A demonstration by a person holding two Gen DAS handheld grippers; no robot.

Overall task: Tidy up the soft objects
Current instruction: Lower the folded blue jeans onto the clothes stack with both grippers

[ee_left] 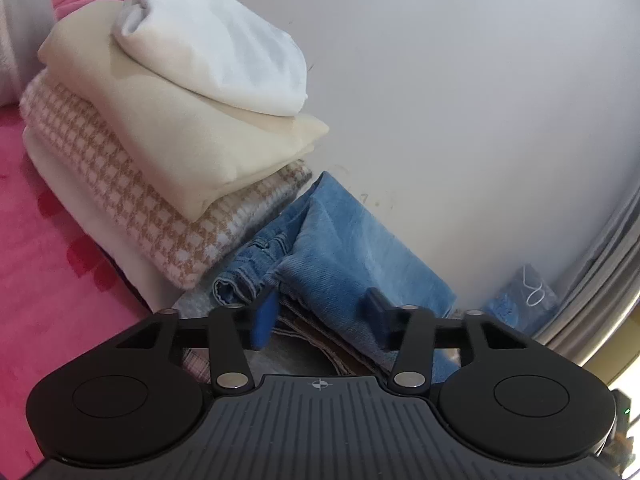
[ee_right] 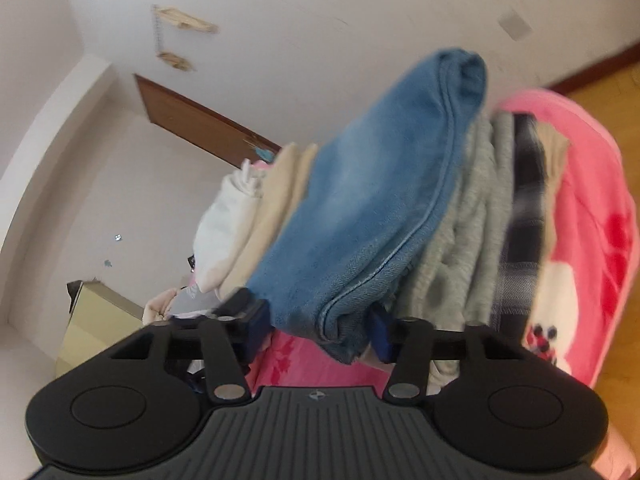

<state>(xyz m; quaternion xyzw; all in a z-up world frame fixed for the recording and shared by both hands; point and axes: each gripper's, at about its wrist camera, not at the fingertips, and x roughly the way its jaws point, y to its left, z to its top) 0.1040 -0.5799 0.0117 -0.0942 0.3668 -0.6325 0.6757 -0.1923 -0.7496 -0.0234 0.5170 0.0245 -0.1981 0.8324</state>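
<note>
Folded denim sits closest in both views. On the right wrist view, the right tool [ee_right: 318, 330] is clenched on the end of the folded blue jeans [ee_right: 372, 208], its blue pads pressed against either side of the fold. Those jeans lie at the top of a short stack, with a grey knit [ee_right: 460, 240] and a dark plaid garment [ee_right: 520, 220] beneath them, all resting on the pink blanket [ee_right: 592, 216] of the bed. The picture is tilted and a little blurred, so I cannot tell whether the jeans are fully set down or partly lifted.

On the left wrist view, the left tool [ee_left: 322, 320] hangs released, its fingers spread on either side of the denim stack [ee_left: 340, 248] without gripping it. Just beside the denim, against the white wall [ee_left: 460, 100], stands a taller pile: a white folded garment [ee_left: 212, 40] on top, a cream one [ee_left: 168, 132] under it, then a houndstooth knit [ee_left: 132, 208].

Judging by these piles, the sorting looks well advanced: two neat stacks already exist. What seems left is settling the jeans squarely on their stack and letting go; some loose pale cloth [ee_right: 160, 304] behind the right tool may also need folding.
</note>
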